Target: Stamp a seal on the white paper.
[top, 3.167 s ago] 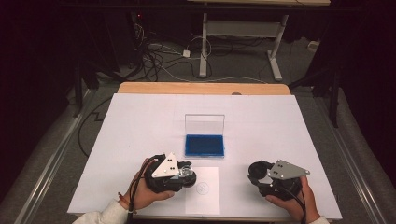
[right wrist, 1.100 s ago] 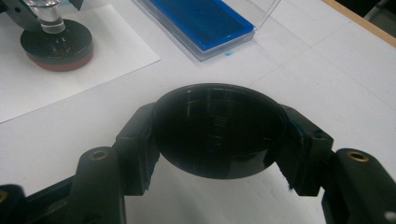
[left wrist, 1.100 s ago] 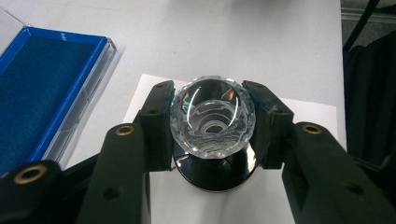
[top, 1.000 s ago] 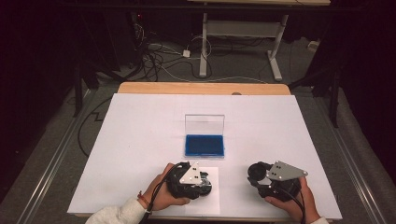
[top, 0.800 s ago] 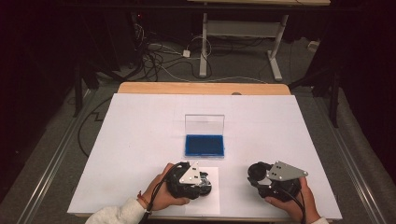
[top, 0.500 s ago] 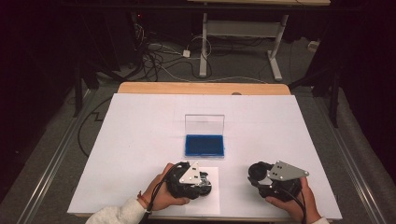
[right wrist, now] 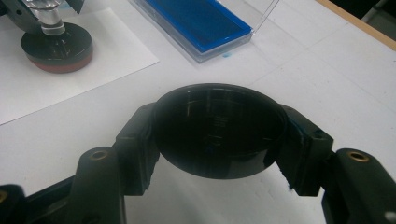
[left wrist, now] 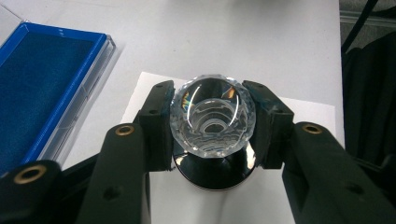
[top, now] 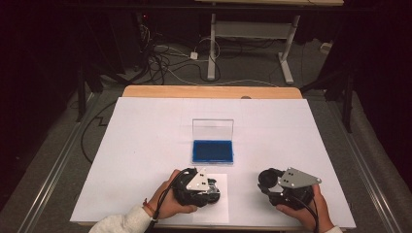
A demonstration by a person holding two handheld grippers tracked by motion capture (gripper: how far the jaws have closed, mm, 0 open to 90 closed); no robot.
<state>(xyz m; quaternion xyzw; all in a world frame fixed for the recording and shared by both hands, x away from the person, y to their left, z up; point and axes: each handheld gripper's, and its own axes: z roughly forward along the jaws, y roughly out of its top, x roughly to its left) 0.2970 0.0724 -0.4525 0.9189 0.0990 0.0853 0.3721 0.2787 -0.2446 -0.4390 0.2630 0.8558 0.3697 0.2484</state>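
1. Against the view of some three seconds back, the left gripper (top: 206, 187) has shifted toward 3 o'clock: it then sat at the left edge of the white paper sheet (top: 219, 206), and it now sits over that sheet; over the last second it has kept its place
2. The right gripper (top: 272, 184) lies where it lay in every earlier high view, at about 5 o'clock on the white table cover (top: 145, 131), well apart from the left one
3. In the left gripper view the jaws stand close together and clamp a faceted crystal knob (left wrist: 213, 114) from both sides, the pads pressed against its rim; below it a dark round base (left wrist: 215, 172) rests on the paper
4. In the right gripper view the jaws grip a black round disc (right wrist: 219, 130) by its edge, its flat face turned to the camera, above the table cover
5. The blue-lined case (top: 212, 151) lies open at the table's centre, at 12 o'clock from the crystal piece, its clear lid (top: 212, 129) upright at the back
6. From the right gripper view the crystal's stem and dark base, with a reddish underside, show at 10 o'clock on the paper, and the case at 12 o'clock
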